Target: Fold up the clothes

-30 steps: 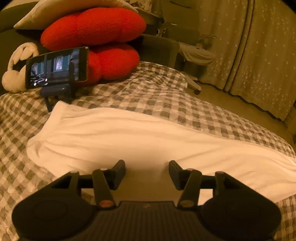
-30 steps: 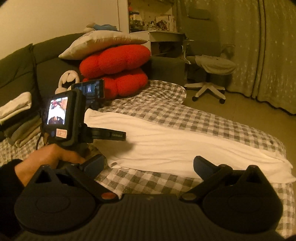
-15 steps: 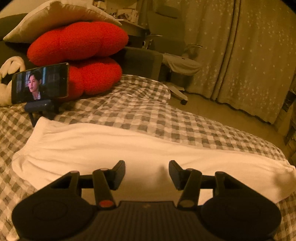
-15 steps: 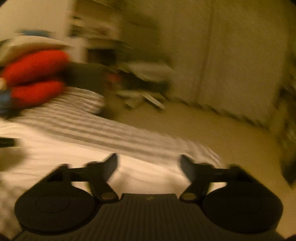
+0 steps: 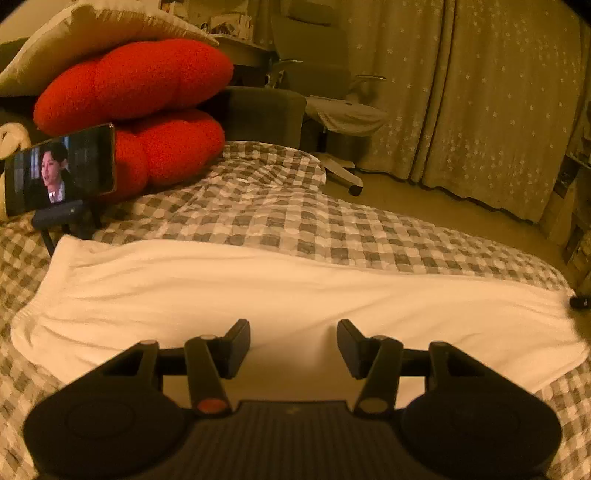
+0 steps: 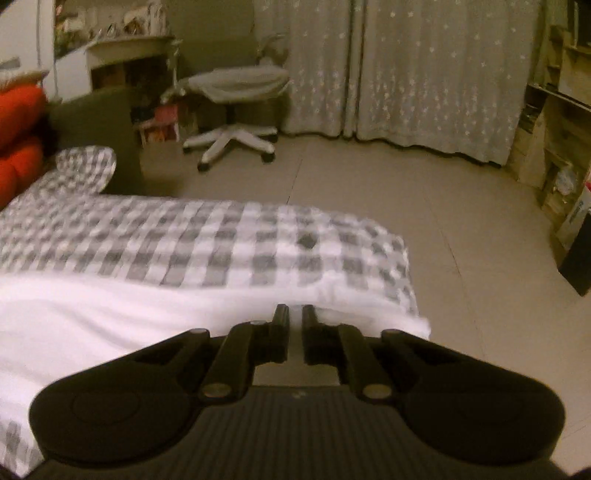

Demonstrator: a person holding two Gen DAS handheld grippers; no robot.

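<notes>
1. Since a second ago, the right gripper (image 6: 295,314) has swung away from the left-hand end of the bed to the far right end of the white garment (image 5: 280,302), and its fingers (image 6: 281,325), then spread wide, now stand nearly together with only a thin gap between them.
2. Whether those fingers pinch the garment's edge cannot be told; they sit right at its end, and the view is blurred there.
3. The left gripper (image 5: 293,343) has hardly shifted: it hovers low over the middle of the garment with its jaws wide apart, holding nothing.
4. The white garment lies stretched lengthwise across the grey-and-white checked bedcover (image 5: 295,221), its gathered end toward the left and the other end at the bed's right edge.
5. Behind the bed, two red cushions (image 5: 136,110) are stacked under a pale pillow (image 5: 92,33), and star-patterned curtains (image 5: 480,92) hang along the far wall.
6. Only the left wrist view shows a phone (image 5: 59,168) on a small stand, its screen lit, just beyond the garment's gathered end.
7. Only the right wrist view shows the bare tiled floor (image 6: 443,221), the full white swivel chair (image 6: 236,107) and the wooden shelving (image 6: 554,129) at the right wall.
</notes>
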